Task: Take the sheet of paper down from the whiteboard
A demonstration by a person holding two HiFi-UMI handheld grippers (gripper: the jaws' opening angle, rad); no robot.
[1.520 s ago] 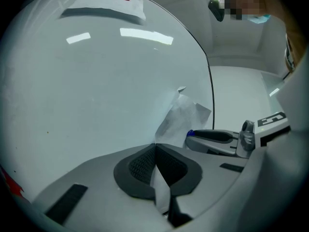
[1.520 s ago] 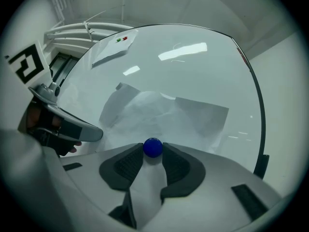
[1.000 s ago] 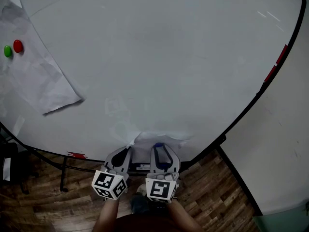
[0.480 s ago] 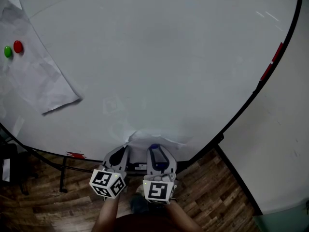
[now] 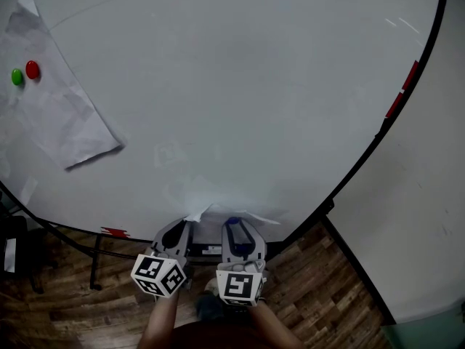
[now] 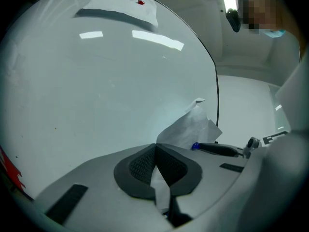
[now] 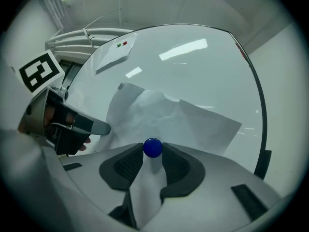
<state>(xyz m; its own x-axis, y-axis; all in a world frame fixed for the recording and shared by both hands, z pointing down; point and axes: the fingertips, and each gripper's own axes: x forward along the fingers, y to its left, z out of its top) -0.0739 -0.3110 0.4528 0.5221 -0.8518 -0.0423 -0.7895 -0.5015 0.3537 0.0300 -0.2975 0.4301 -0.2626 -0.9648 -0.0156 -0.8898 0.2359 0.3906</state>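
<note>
A crumpled white sheet of paper (image 5: 251, 213) lies against the bottom of the whiteboard (image 5: 240, 86), its upper edge curling away from the board. My left gripper (image 5: 190, 225) is shut on the sheet's left edge; in the left gripper view the paper (image 6: 188, 127) runs between the closed pads (image 6: 145, 163). My right gripper (image 5: 234, 224) is just to the right, its jaws closed on a round blue magnet (image 7: 153, 147) that sits on the sheet (image 7: 169, 115). The same magnet (image 6: 195, 146) shows at the right gripper's tip in the left gripper view.
A second wrinkled sheet (image 5: 51, 115) hangs at the board's upper left under a green magnet (image 5: 17, 77) and a red magnet (image 5: 33, 69). The board's black frame (image 5: 378, 140) runs down the right, with a wall beyond. Wooden floor (image 5: 327, 289) lies below.
The sheet's loose upper edge by the grippers has shifted a little left and drooped. The left gripper has rolled slightly. Both hands stay in place.
</note>
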